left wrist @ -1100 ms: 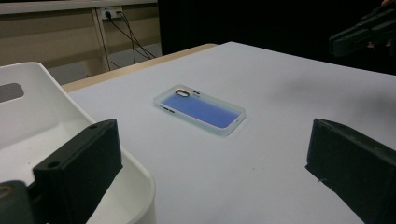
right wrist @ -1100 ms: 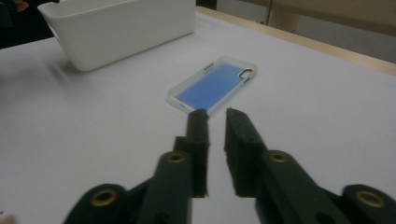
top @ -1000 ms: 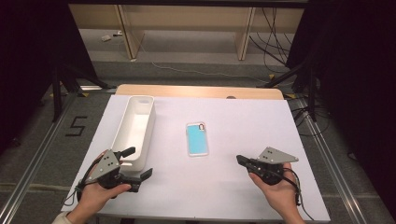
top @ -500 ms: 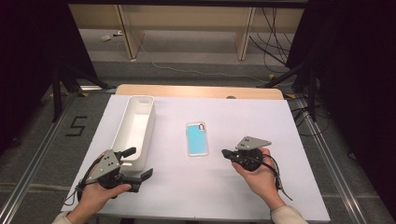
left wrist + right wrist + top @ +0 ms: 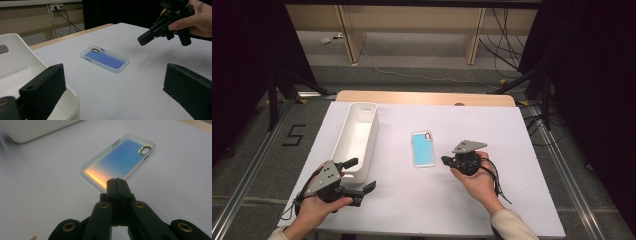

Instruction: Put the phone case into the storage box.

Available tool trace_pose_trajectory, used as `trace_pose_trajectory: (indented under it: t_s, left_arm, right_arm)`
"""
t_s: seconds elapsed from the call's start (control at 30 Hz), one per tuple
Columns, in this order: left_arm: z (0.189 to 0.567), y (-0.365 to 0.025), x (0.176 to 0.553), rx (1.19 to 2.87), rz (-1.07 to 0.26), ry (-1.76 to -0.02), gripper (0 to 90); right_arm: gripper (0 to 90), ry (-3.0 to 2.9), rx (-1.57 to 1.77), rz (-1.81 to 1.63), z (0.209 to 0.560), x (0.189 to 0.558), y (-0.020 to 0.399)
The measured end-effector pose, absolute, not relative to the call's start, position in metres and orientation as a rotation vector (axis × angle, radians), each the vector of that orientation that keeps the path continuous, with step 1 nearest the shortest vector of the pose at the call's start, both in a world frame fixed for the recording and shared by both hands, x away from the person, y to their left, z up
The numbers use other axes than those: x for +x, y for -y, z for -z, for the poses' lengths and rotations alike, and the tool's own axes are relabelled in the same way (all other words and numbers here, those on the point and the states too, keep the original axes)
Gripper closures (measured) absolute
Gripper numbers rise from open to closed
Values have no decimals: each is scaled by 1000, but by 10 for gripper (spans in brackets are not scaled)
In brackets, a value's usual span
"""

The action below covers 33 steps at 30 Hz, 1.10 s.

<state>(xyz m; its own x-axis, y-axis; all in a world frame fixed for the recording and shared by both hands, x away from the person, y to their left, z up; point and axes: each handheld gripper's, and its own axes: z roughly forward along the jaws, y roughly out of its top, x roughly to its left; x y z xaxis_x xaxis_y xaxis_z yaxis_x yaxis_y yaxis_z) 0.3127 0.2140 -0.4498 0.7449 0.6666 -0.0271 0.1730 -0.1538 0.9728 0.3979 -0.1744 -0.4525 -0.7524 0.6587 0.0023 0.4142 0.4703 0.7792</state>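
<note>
A blue phone case [image 5: 423, 148] with a clear rim lies flat in the middle of the white table; it also appears as the phone case [image 5: 105, 58] and the phone case [image 5: 120, 160]. My right gripper [image 5: 445, 160] hovers just right of its near corner, jaws pressed together with nothing between them; its tips [image 5: 116, 181] point at the case's near edge. That gripper [image 5: 142, 40] also shows from the left side. My left gripper [image 5: 362, 176] rests at the near left, jaws wide apart, straddling the near end of a white bin [image 5: 357, 135]. The bin's rim [image 5: 72, 96] sits by one jaw.
The long white bin [image 5: 357, 135] runs front to back along the table's left side. A wooden strip [image 5: 427, 97] borders the far edge of the table. Cables trail on the floor beyond. Bare table surface [image 5: 512, 150] lies to the right of the right hand.
My right gripper has travelled leftward from the near right of the table to just beside the phone case. The left gripper has stayed put.
</note>
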Motion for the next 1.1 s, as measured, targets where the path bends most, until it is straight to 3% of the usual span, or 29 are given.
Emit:
trace_pose_trajectory:
  t_s: [1.1]
  left_arm:
    - [450,-214,312,1700,-488,-670,37]
  right_arm:
    - [900,-2505,995,-1009,480,426,145]
